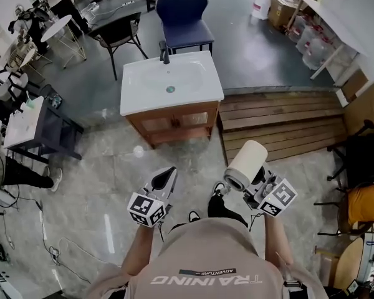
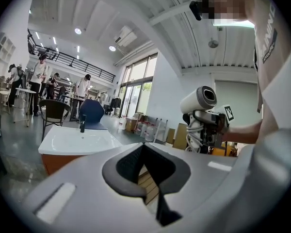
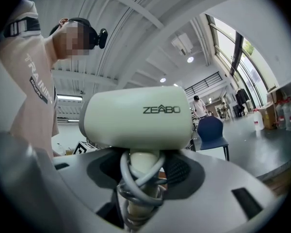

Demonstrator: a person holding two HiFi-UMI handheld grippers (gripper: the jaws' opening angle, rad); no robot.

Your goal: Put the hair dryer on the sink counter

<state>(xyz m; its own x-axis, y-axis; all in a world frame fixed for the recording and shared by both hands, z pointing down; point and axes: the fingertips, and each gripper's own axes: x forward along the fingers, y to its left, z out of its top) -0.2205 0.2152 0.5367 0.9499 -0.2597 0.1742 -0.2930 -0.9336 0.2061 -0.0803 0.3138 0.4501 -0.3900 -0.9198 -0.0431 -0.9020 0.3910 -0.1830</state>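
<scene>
My right gripper [image 1: 252,179] is shut on the handle of a cream hair dryer [image 1: 246,164], whose barrel sticks up above the jaws. In the right gripper view the hair dryer [image 3: 138,122] fills the middle, its grey cord coiled round the handle between the jaws of the right gripper [image 3: 144,178]. The left gripper [image 1: 165,178] hangs to its left, shut and holding nothing; its jaws [image 2: 148,171] meet in the left gripper view. The white sink counter [image 1: 171,83] on a wooden cabinet stands ahead on the floor, well beyond both grippers, with a dark tap [image 1: 164,53] at its back.
A blue chair [image 1: 182,14] stands behind the sink. A wooden platform [image 1: 280,126] lies to the sink's right. A dark side table [image 1: 34,126] and a seated person are at the left. Water jugs [image 1: 311,42] and boxes line the far right wall.
</scene>
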